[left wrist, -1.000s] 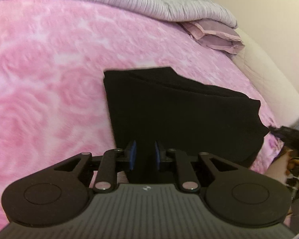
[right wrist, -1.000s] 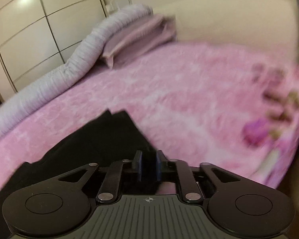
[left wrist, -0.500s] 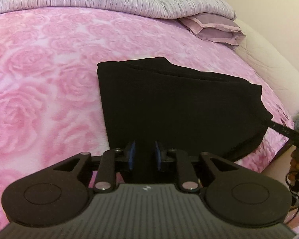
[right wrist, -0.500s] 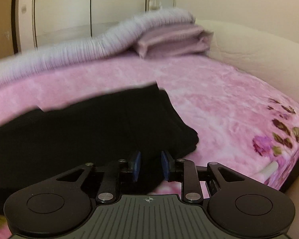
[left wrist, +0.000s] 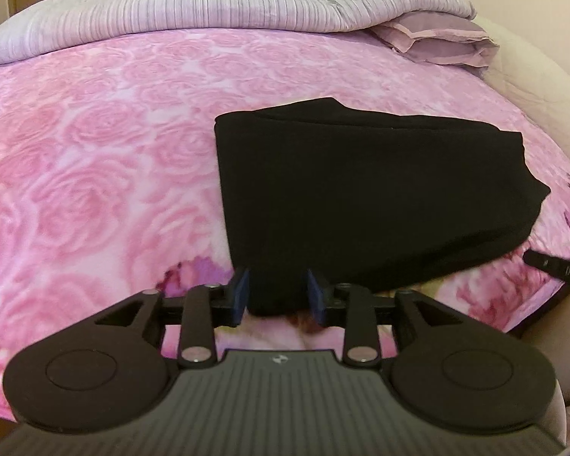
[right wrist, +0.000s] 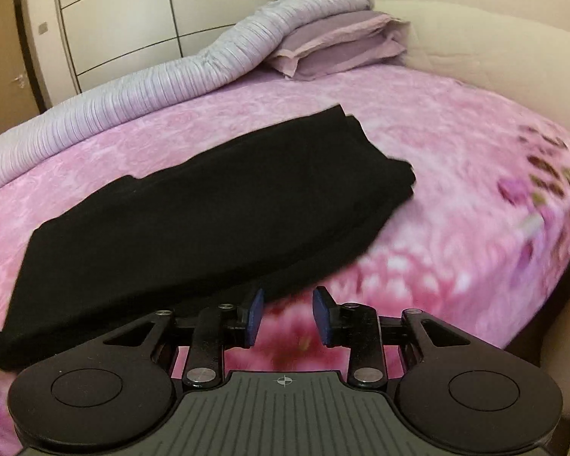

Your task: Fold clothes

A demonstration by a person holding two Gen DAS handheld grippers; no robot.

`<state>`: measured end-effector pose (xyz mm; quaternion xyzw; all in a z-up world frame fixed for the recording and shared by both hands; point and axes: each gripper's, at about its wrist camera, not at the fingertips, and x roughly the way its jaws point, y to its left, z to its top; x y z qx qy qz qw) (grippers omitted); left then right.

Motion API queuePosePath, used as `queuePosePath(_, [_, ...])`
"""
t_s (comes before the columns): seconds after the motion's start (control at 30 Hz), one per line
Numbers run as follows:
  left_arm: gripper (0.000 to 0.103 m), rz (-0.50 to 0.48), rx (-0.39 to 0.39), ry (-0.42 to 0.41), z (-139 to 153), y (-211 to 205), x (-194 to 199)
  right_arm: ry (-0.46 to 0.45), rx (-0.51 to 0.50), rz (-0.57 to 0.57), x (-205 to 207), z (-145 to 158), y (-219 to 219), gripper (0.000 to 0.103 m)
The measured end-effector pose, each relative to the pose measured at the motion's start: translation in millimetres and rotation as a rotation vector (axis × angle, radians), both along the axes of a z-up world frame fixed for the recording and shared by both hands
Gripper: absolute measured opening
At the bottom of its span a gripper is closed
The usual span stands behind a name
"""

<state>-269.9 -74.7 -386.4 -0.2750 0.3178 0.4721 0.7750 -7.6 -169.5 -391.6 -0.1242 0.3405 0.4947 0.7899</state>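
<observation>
The black garment [left wrist: 376,197] looked like a soft, limp knit, light enough to lift by one edge yet sure to sag and slide out of shape if taken at a single point, so the sounder hold would be at two corners of one edge, well apart, pinching through all the layers together. Its matte surface suggested little slip against the blue pads, and nothing about it seemed fragile. It lay on the pink rose-patterned bedspread [left wrist: 95,174], close to the near edge of the bed, as a broad flat block of more than one layer: in the right wrist view stacked edges showed at its far right corner [right wrist: 399,178], and its left side ran straight and clean in the left wrist view. What kind of garment it was could not be told. That neat block would fit a finished fold as well as a half-folded piece awaiting another pass. The left gripper [left wrist: 277,296] stood with its jaws parted around the garment's near edge, the cloth between the pads but not pinched. The right gripper [right wrist: 288,317] was likewise spread, with only bedspread between its pads, just beside the garment's near hem.
</observation>
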Motion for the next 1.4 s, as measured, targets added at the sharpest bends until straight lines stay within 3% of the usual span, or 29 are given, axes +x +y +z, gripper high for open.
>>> queuePosePath(0.2, [0.033,0.006,-0.007,0.013,5,-31,-10,-0.012,-0.05,0.075,-40,5,-17,0.043])
queuePosePath(0.27, [0.034,0.008,-0.001,0.014,7,-41,-15,-0.048,-0.042,0.072,-49,11,-23,0.059])
queuePosePath(0.37, [0.039,0.011,0.017,0.026,12,-51,-19,-0.1,-0.014,0.066,-58,21,-33,0.071])
queuePosePath(0.7, [0.048,0.009,0.091,0.06,31,-78,-25,-0.141,0.02,0.054,-66,39,-60,0.076])
queuePosePath(1.4, [0.05,-0.02,0.08,0.082,23,-81,-10,-0.124,0.0,0.038,-59,33,-72,0.077])
